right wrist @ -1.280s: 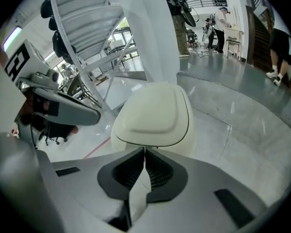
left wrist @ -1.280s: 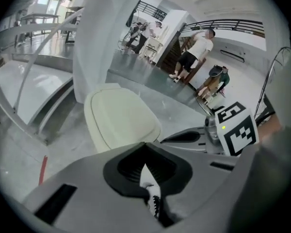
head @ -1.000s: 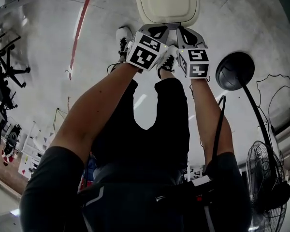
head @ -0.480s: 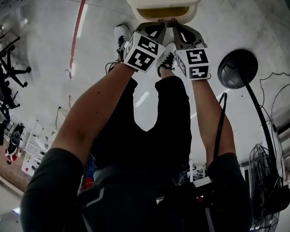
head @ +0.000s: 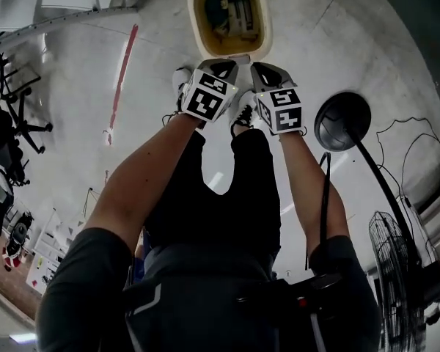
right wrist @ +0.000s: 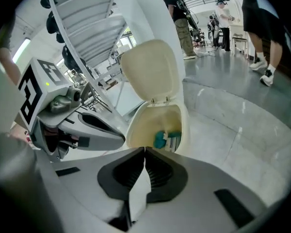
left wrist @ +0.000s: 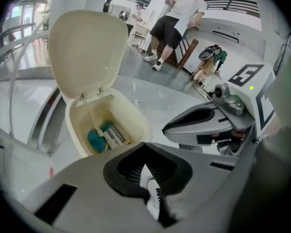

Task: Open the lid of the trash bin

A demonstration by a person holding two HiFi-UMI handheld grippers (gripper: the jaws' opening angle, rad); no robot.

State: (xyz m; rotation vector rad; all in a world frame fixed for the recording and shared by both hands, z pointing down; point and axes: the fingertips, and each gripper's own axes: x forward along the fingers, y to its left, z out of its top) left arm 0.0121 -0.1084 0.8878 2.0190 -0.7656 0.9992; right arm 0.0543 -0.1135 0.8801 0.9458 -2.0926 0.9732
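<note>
Both my left gripper (head: pixel 221 66) and my right gripper (head: pixel 270 70) have their jaws pressed together on nothing. They are held side by side just short of the trash bin (head: pixel 266 20), which is on the floor ahead of my feet. Its lid (left wrist: pixel 87 47) stands raised on the rear hinge, exposing rubbish (left wrist: pixel 98 139) inside. I judge the opening step complete, with nothing left to do.

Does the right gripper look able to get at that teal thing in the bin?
Probably yes: the lid stands upright, the bin is open, and nothing covers the teal thing. But the right gripper is shut and would need opening first.
</note>
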